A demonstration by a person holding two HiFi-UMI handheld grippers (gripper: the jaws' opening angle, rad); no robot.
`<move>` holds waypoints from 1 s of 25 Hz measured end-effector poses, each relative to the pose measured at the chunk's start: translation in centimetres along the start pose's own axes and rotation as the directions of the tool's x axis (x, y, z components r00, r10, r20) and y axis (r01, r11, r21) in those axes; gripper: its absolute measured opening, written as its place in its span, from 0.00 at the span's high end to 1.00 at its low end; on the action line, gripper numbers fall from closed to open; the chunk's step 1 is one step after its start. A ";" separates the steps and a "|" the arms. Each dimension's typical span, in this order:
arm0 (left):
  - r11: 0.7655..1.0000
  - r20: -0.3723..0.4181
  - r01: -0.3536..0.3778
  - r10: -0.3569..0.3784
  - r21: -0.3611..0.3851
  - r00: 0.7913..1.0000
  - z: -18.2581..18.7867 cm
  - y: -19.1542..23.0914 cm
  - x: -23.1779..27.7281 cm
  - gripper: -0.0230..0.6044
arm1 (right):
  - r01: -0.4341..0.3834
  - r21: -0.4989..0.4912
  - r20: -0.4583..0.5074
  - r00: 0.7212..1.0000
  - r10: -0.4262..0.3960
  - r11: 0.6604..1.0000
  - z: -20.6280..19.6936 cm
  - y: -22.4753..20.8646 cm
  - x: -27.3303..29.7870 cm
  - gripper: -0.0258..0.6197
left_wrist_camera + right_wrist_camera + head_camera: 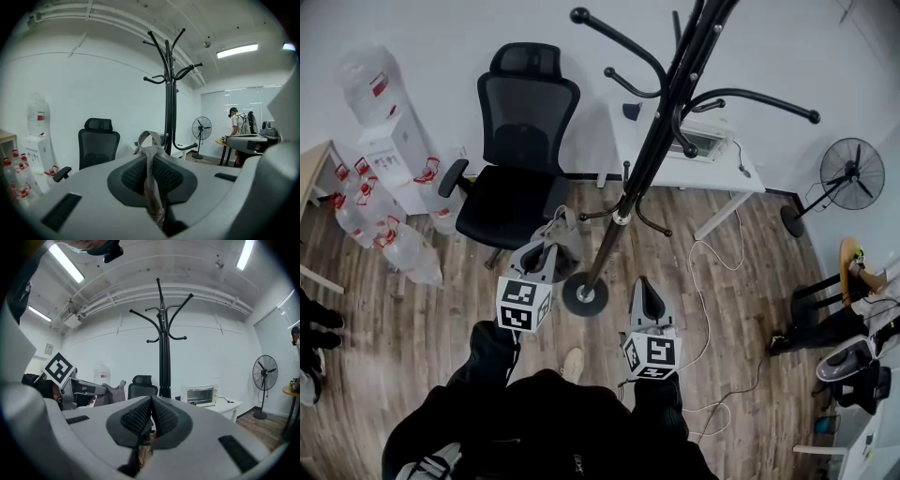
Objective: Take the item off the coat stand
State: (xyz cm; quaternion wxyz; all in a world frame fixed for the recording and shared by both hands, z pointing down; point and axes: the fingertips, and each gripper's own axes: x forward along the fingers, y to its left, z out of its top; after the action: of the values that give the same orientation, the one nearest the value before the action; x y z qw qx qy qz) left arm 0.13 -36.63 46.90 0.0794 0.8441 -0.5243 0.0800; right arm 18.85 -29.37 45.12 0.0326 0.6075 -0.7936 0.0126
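The black coat stand [656, 141] rises from its round base [584, 293] on the wood floor, and the hooks I can see are bare. A grey fabric item with a strap [561, 228] hangs just left of the pole, near a low hook. My left gripper [546, 248] is shut on that strap [151, 164], which loops up in front of the jaws. From the right gripper view the grey item [110, 393] hangs clear of the stand's pole [163, 366]. My right gripper [645, 289] is held right of the base, jaws shut with nothing between them [151, 405].
A black office chair [517, 141] stands behind left of the stand. Water bottles [389, 234] and a dispenser [394, 141] line the left wall. A white desk [694, 164] with a small oven is behind, with a fan [851, 178] at right and a cable [705, 281] on the floor.
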 end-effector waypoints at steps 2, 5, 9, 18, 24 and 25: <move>1.000 0.006 0.004 -0.004 0.012 1.000 0.3 0.2 -1.4 0.90 | 0.005 0.003 0.005 1.000 -0.005 1.000 0.2 0.9 -0.6 0.93; 0.999 0.006 0.009 -0.009 0.030 1.000 0.3 0.5 -3.7 0.90 | 0.015 0.006 0.009 1.000 -0.015 1.000 0.4 2.4 -1.6 0.93; 0.998 0.012 0.023 -0.023 0.052 1.000 0.0 0.7 -6.7 0.90 | 0.032 0.014 0.018 0.999 -0.032 0.999 0.4 4.3 -3.0 0.93; 0.995 0.033 0.065 -0.067 0.079 0.997 -0.5 0.4 -13.4 0.90 | 0.064 0.018 0.030 0.997 -0.065 0.998 0.4 8.8 -7.2 0.93; 0.992 0.033 0.091 -0.094 0.087 0.995 -1.4 -0.4 -17.0 0.90 | 0.083 0.020 0.034 0.996 -0.084 0.996 0.2 11.3 -10.4 0.93; 0.991 0.031 0.097 -0.100 0.090 0.995 -1.6 -0.6 -17.5 0.90 | 0.087 0.021 0.033 0.996 -0.088 0.996 0.1 11.6 -10.9 0.93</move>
State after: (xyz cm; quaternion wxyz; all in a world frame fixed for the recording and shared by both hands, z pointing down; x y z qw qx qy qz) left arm -7.10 -20.72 44.63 0.0367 0.8728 -0.4794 0.0840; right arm 10.47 -15.85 44.54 0.0135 0.6421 -0.7664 0.0086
